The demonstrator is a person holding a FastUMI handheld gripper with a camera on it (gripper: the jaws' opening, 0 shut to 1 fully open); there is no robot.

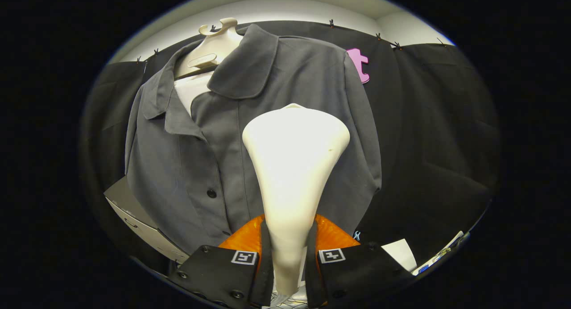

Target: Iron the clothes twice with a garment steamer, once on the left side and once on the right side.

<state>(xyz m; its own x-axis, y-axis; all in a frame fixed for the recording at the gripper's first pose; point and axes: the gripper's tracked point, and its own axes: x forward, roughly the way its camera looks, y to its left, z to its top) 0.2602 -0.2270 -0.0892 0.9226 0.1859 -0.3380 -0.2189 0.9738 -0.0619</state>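
At the left of the frame, the shirt hangs on a mannequin, collar open, with one button visible low on the placket. Its left panel hangs free and slightly creased.

At centre, the steamer stands upright between the fingers of the tongs. Both fingers press on its narrow handle, so the tongs are closed on it. The broad head is raised in front of the right panel of the shirt; whether it touches the cloth cannot be told.

At the right, the shirt's edge meets the dark booth wall.

Risks from this position:
- The grip sits low on a tapering handle. A sideways push against the cloth can twist the steamer in the tongs.
- The shirt hangs loose. A pass pressed too hard can drag it off line or bunch it instead of smoothing it.
- A stroke that drifts over the placket can catch on the button.
- A pass begun too far right misses the panel and steams the wall.
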